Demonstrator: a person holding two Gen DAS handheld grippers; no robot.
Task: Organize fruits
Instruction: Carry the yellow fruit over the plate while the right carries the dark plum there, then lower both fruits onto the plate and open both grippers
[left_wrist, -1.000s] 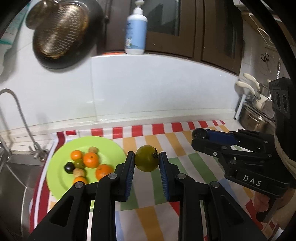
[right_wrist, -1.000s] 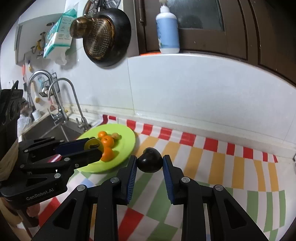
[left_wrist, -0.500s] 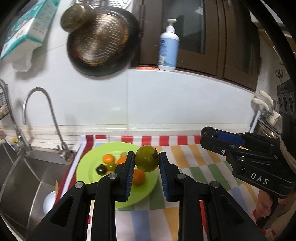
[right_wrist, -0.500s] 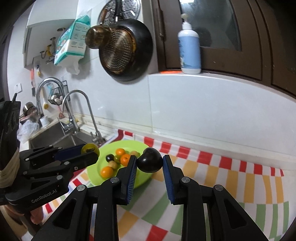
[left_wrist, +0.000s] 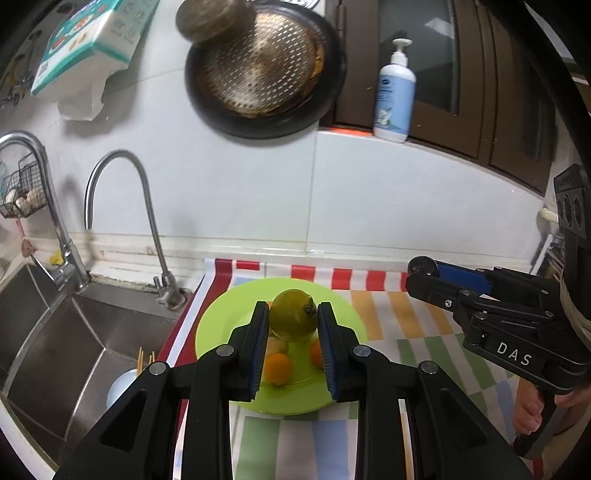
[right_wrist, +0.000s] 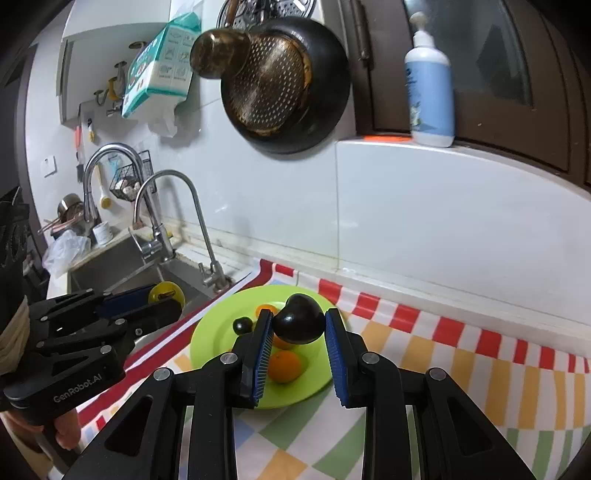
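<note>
Yellow-green and smooth, the round fruit (left_wrist: 293, 320) sits clamped across its widest part between the blue pads of the left gripper (left_wrist: 293, 325), held in the air over the green plate (left_wrist: 214, 325) where oranges (left_wrist: 277, 368) lie. It looks firm, light and a little slippery, so a grip at the middle seems safest. A second ago it hung over the striped cloth (left_wrist: 424, 325) beside the plate; now the plate is right beneath. From the right wrist, the right gripper (right_wrist: 299, 330) pinches a dark glossy fruit (right_wrist: 298, 324) at its sides, likewise brought from above the cloth to over the plate's near half.
</note>
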